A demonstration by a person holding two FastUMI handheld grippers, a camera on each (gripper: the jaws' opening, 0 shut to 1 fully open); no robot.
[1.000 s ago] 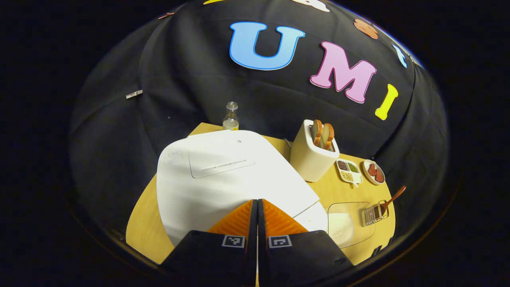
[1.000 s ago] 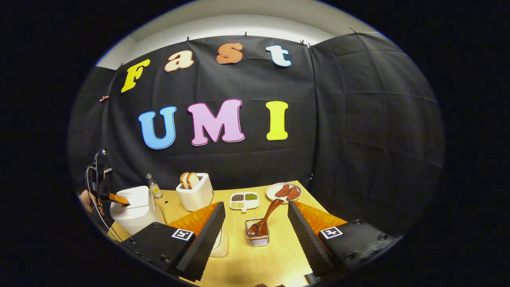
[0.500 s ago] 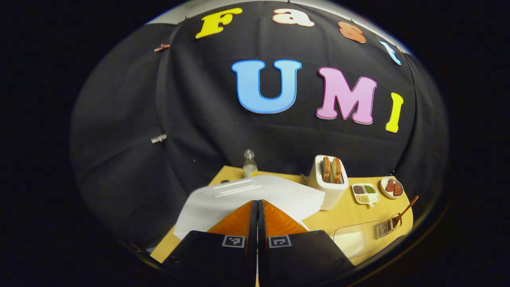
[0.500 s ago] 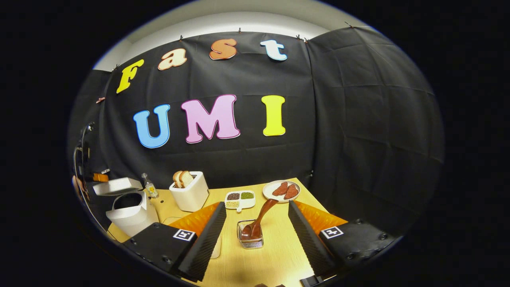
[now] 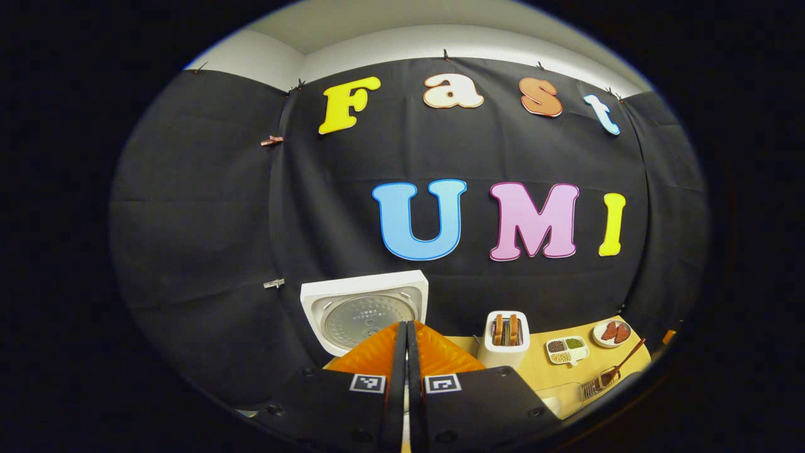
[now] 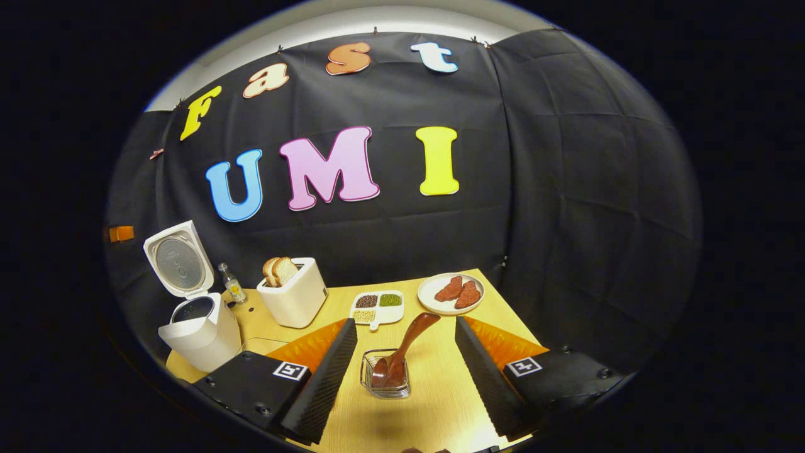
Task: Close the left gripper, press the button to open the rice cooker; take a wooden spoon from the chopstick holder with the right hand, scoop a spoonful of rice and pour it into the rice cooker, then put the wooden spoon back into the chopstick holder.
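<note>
— What's on the tabletop [image 6: 440,384] from where you stand, biggest first?

— The white rice cooker [image 6: 200,330] at the far left corner, its lid [image 6: 179,258] swung up and standing open so the ribbed inner plate faces the room. Next to it stands a small clear bottle [image 6: 231,284], then a white toaster [image 6: 293,297] with two slices of bread poking out. Further right there's a white divided dish [image 6: 378,305] holding dark, green and pale grains, and a round plate [image 6: 451,293] with reddish-brown pieces on it.

— And the spoon?

— The wooden spoon [image 6: 400,351] leans in the wire chopstick holder [image 6: 385,375], bowl down, handle tilted up to the right. Nothing stands between it and the right hand-held gripper [image 6: 405,371], whose fingers are spread wide on either side of the holder, touching neither.

— The other one?

— The left hand-held gripper [image 5: 405,352] has its fingers pressed flat together, gripping nothing, raised in front of the open lid [image 5: 365,309]. A clear tray [image 5: 560,399] lies low beside it; I can't tell what's in it.

— Any writing?

— Only square black-and-white markers on the gripper bodies. The bottle's label is too small to read.
</note>
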